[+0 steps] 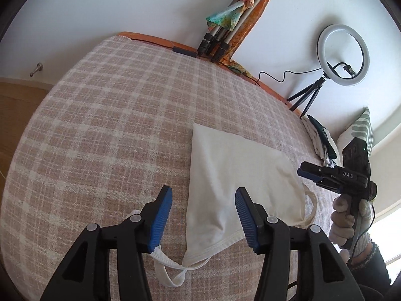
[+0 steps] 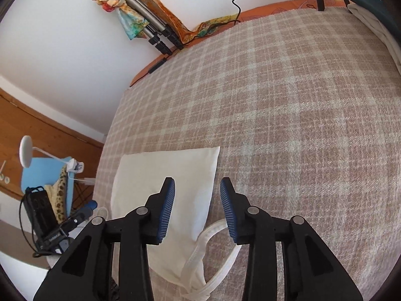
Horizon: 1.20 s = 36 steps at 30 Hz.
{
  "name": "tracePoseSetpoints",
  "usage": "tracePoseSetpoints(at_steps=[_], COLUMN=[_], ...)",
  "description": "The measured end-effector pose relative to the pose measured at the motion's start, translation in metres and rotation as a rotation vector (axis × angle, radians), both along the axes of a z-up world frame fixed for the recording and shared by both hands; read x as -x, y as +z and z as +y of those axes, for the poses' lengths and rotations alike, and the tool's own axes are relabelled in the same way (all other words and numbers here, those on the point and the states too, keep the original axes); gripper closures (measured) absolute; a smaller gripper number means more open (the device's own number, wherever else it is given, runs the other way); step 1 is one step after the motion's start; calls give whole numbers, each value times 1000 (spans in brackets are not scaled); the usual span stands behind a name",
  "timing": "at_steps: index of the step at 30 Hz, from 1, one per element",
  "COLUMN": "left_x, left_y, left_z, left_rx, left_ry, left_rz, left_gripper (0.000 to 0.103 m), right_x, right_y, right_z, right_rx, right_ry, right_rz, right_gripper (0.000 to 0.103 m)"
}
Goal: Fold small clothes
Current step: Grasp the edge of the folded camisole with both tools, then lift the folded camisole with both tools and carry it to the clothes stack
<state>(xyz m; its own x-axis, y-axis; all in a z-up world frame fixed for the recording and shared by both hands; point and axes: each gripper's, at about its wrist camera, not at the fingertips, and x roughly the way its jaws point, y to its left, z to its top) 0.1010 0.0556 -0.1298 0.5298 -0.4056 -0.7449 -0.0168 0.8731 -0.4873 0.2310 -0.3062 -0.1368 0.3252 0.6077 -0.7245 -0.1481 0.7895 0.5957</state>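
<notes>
A small white strappy top (image 1: 230, 175) lies flat, folded lengthwise, on the pink-and-white checked bedspread (image 1: 112, 125). Its straps (image 1: 173, 273) trail at the near end. My left gripper (image 1: 203, 215) is open and empty, hovering just above the top's near left edge. My right gripper (image 2: 197, 208) is open and empty above the top (image 2: 173, 183) near its right edge, with a strap loop (image 2: 213, 240) below it. The right gripper also shows in the left wrist view (image 1: 304, 171), held by a gloved hand.
A ring light on a tripod (image 1: 340, 55) and a folded tripod with scarves (image 1: 225, 25) stand at the wall. Folded clothes (image 1: 318, 135) and a pillow (image 1: 361, 130) lie at the bed's far right. A blue chair with a lamp (image 2: 47, 170) stands beside the bed.
</notes>
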Motion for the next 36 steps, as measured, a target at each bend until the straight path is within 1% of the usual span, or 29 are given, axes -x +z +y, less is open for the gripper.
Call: tracePoseSetpoints(at_steps=[2, 6, 9, 11, 14, 18, 21, 26, 28, 31, 32, 33, 35, 36], left_x=[-9, -20, -25, -27, -31, -37, -40, -47, -50, -52, -52, -53, -53, -52], left_y=[-5, -18, -28, -32, -38, -39, -41, -42, -42, -44, -44, -44, -44, -42], left_z=[3, 12, 16, 16, 12, 9, 7, 1, 0, -1, -2, -3, -7, -9], left_rx=[63, 111, 157, 170, 167, 179, 212, 240, 241, 247, 242, 232, 207, 192], left_ry=[-8, 35, 42, 37, 28, 28, 19, -15, -9, 3, 4, 3, 0, -5], left_rz=[28, 77, 113, 130, 149, 146, 150, 150, 152, 160, 162, 165, 161, 158], left_gripper=[50, 50, 50, 50, 50, 50, 50, 50, 53, 63, 67, 75, 78, 85], right_x=[4, 10, 11, 15, 20, 23, 19, 15, 13, 11, 10, 10, 10, 11], right_y=[-7, -16, -23, -25, -25, -24, -30, -35, -36, -40, -40, -39, -36, -35], right_z=[-2, -9, -14, -17, -17, -8, -4, -2, 2, 2, 4, 7, 10, 14], right_rx=[-23, -23, -67, -93, -105, -89, -147, -211, -237, -271, -269, -263, -247, -238], right_ry=[12, 18, 24, 37, 75, 114, 110, 107, 102, 94, 97, 100, 100, 104], right_rz=[39, 69, 102, 116, 127, 114, 140, 147, 153, 160, 161, 159, 149, 145], right_gripper=[67, 67, 67, 67, 67, 67, 67, 67, 67, 67, 67, 67, 67, 70])
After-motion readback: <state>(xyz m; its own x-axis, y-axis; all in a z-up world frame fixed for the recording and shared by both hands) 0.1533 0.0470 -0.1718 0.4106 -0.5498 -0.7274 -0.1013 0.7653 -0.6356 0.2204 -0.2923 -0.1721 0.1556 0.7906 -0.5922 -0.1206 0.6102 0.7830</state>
